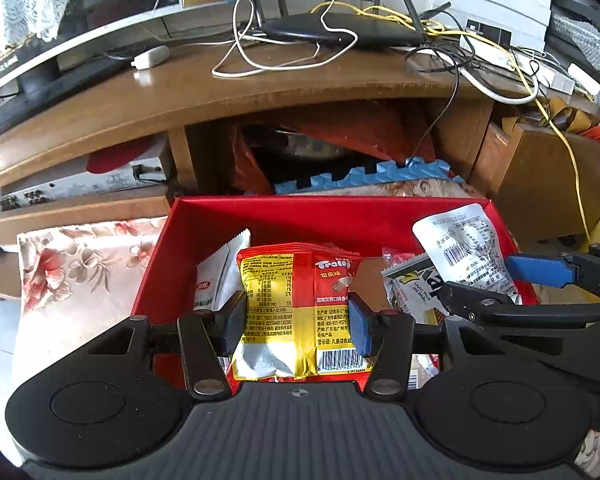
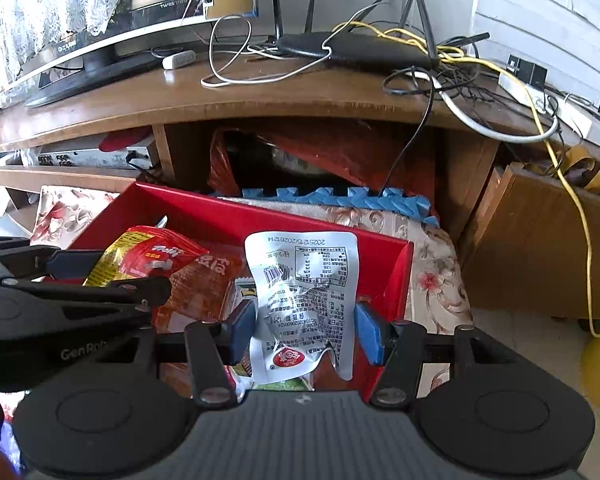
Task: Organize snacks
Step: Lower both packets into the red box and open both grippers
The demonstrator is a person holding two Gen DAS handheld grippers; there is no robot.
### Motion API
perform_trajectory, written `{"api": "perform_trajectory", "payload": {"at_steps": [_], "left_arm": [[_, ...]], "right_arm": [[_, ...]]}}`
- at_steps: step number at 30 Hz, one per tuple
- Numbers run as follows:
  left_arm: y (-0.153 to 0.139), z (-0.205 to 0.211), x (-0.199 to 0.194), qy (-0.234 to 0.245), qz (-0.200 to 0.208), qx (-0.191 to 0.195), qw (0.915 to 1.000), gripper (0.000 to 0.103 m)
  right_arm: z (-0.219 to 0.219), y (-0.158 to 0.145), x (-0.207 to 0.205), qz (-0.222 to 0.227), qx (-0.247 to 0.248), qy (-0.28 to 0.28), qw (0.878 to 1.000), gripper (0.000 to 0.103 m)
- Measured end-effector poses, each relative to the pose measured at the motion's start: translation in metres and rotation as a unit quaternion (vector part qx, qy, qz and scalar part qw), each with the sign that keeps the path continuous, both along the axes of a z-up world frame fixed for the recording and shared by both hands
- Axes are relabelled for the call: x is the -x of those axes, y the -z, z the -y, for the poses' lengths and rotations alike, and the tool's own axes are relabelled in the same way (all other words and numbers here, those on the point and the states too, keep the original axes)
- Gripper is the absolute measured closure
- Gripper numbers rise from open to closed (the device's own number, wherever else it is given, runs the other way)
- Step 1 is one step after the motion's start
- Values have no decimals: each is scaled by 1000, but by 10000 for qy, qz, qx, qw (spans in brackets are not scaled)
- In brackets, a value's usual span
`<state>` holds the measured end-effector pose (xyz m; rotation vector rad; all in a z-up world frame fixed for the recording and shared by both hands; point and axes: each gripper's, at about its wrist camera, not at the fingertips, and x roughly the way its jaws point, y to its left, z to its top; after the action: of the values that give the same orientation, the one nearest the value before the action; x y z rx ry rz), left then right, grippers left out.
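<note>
While both tongs hang over the red box (image 1: 260,216), the left tongs (image 1: 296,322) clench a red-and-yellow gummy packet (image 1: 296,300) upright above its middle, and the right tongs (image 2: 306,330) clench a crumpled white pouch (image 2: 304,280) near its right wall. More snack packets lie inside.

The red box (image 1: 260,216) is being viewed closely from just above its near edge by both wrist cameras, each facing forward toward the wooden desk (image 1: 260,84). The box's left part is being covered by the left view, its right part (image 2: 400,272) by the right; box, desk (image 2: 300,96) and router (image 1: 340,28) are being shared.
</note>
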<state>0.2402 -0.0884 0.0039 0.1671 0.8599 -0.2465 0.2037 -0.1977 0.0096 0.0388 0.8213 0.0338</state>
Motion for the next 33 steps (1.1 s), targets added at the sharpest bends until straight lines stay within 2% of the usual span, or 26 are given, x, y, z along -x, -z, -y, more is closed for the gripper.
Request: {"api": "perform_trajectory", "payload": {"at_steps": [14,26,28,33], "left_arm": [[4,1,-1,-18,-48,-34,10000,43],[-2,-4,2,-48,24,69,10000,36],[-4,-5,2,-37,45,94,9999,32],[-6,-5,6,-2,88,78,9999,31]], "right_arm": [[2,5,-3,-140,-75,-15,9999,40],[6,-1,0,-51,-103,70,9999,35],[6,-2,0,-24,-62,112,9999,35],[9,-3,1,-16,-84,158,9998,35]]}}
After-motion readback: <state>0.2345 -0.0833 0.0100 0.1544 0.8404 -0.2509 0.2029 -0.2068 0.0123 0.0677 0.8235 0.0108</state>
